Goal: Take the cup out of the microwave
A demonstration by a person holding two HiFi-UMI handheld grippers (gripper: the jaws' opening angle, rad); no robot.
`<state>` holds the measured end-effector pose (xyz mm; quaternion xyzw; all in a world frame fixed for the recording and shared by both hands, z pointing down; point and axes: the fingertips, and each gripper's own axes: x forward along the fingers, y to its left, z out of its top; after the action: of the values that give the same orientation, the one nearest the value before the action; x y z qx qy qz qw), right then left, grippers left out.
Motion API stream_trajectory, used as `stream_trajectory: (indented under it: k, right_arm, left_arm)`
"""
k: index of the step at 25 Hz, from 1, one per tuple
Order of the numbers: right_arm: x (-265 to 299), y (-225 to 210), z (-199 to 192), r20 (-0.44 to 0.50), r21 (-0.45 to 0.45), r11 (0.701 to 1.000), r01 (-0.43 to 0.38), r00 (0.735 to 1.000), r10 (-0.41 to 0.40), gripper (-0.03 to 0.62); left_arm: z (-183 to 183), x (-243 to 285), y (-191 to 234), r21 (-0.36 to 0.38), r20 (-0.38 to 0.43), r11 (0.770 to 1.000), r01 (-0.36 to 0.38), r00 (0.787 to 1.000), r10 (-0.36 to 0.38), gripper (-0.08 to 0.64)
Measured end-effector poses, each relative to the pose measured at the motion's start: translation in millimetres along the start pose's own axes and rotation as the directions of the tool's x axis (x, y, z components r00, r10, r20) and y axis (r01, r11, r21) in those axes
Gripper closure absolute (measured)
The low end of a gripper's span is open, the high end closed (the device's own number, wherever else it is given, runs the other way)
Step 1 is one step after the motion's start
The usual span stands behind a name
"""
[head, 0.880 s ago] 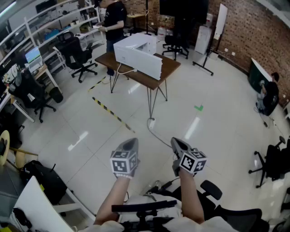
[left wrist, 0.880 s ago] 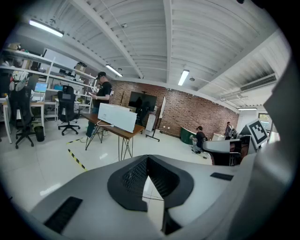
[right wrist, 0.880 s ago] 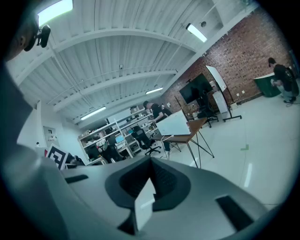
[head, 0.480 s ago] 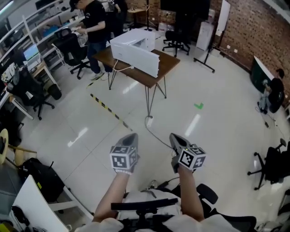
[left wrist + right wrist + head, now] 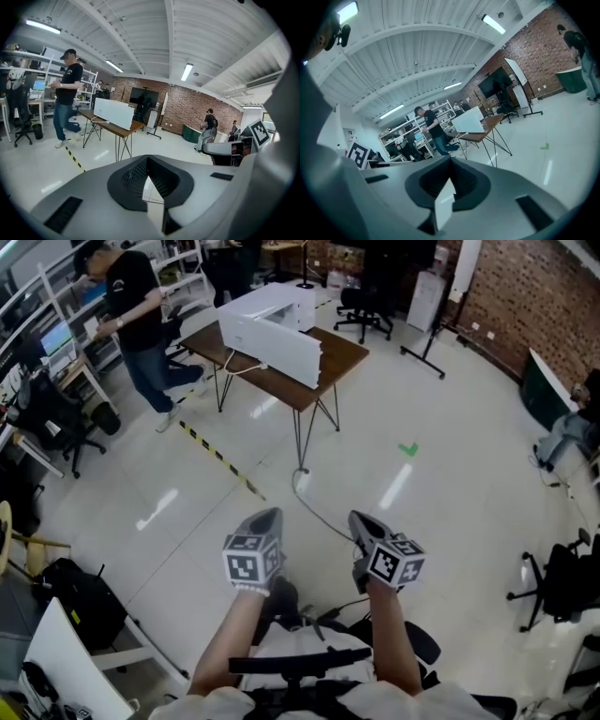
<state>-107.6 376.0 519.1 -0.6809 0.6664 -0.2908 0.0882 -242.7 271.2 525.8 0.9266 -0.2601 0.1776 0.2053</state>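
Both sets of jaws were pressed together on nothing, the left gripper (image 5: pixel 265 521) and right gripper (image 5: pixel 362 523) held low before me. The white box-shaped microwave (image 5: pixel 267 320) lay well ahead and leftward, long side along the brown wooden table (image 5: pixel 345 351), the right corner bare; the left gripper looked slightly nearer. No cup showed; I judged it inside. Only the gripper views showed the jaws meeting, and only the head view the floor between.
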Motion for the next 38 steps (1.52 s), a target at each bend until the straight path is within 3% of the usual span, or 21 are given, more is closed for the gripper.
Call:
stream_trajectory:
  k: [6,15,23,38]
  right_arm:
    - [17,-25,13,0.007,0.015,1.000,0.016,1.000,-0.016,0.592]
    - [71,-67,53,0.000,0.022,0.999,0.029,1.000,-0.029,0.592]
    - [145,-105,94,-0.031,0.027,0.999,0.025,0.999,-0.024,0.592]
    - [262,-142,174,-0.007,-0.008,1.000,0.016,1.000,-0.016,0.592]
  left_arm:
    - [5,36,-1,0.016,-0.028,1.000,0.022,0.999,-0.022,0.566]
    - [46,108,16,0.009,-0.028,0.999,0.034,0.999,-0.033,0.566]
    - [81,182,52,-0.022,-0.064,1.000,0.011,0.998,-0.012,0.566]
    - [164,282,111,0.002,-0.049,1.000,0.003,0.999,-0.003,0.566]
